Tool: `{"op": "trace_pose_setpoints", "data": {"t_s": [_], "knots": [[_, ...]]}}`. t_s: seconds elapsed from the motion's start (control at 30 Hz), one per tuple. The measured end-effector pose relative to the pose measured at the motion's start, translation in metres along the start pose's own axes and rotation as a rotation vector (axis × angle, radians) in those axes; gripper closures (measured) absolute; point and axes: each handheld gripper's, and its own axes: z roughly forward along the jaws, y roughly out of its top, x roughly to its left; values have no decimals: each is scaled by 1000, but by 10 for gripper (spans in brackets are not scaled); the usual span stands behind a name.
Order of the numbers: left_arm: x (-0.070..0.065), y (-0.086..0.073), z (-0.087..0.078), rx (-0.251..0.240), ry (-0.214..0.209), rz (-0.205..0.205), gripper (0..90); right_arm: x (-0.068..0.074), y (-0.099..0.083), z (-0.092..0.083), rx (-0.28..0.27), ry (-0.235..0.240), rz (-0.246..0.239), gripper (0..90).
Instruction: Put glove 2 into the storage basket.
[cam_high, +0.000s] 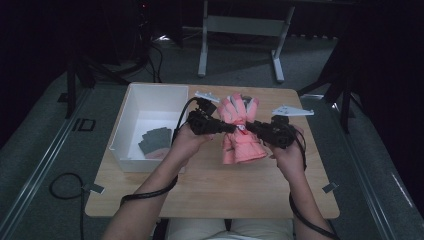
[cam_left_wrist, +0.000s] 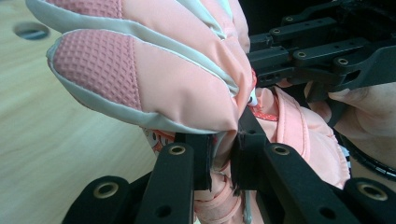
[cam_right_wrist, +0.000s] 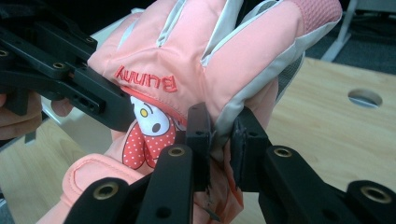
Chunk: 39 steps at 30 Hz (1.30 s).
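While both claws pinch the pink glove (cam_high: 242, 131) at its middle, left claw (cam_high: 231, 128) and right claw (cam_high: 248, 126) hold it above the bench (cam_high: 215, 180), beside a white box (cam_high: 131, 107).

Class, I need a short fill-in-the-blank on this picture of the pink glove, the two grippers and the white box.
1. Both grippers pinch a pink ____ between them.
2. The word stitched on the glove reads ____.
3. The white box holds a dark grey ____.
4. The left gripper and right gripper are both ____ on the fabric.

Missing words: glove; Bunny; glove; shut
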Motion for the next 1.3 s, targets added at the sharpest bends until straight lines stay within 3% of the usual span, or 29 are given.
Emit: {"op": "trace_pose_setpoints", "data": {"t_s": [0.3,0.67,1.0,1.3], "knots": [[2,12,-35,-21,36,13,797,18,29,8,-28,22,-29,789],[15,10,-80,-40,86,-6,798,44,58,35,-29,70,-58,788],[32,-3,-131,-52,150,-33,798,78,81,73,-12,123,-94,789],[55,-27,-174,-80,196,-80,798,112,98,114,24,174,-132,788]]}}
